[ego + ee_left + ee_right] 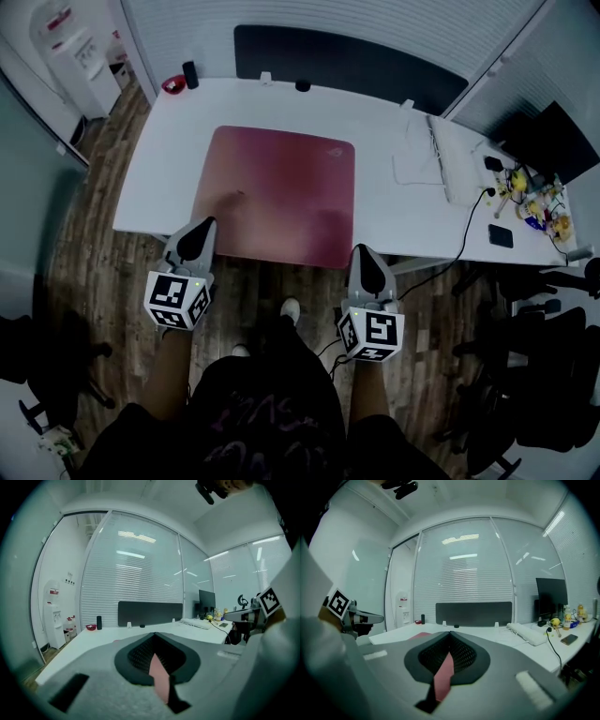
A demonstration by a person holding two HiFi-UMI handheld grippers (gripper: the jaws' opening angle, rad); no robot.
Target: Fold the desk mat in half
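Observation:
A pink desk mat [281,192] lies flat on the white table [159,141], its near edge at the table's front edge. My left gripper [201,228] sits at the mat's near left corner and my right gripper [364,253] at its near right corner. Both are shut, tips pointing away from me. In the left gripper view a thin strip of the pink mat [159,677] shows between the closed jaws of the left gripper [153,637]. The right gripper view shows the same: a pink mat strip [443,677] inside the right gripper [450,634].
A white keyboard [441,155], a black cable [464,234] and a phone [500,234] lie on the table's right side. A red bowl [173,84] and black cylinder [190,73] stand at the far left, before a dark divider panel [347,56]. Office chairs [548,375] stand to the right.

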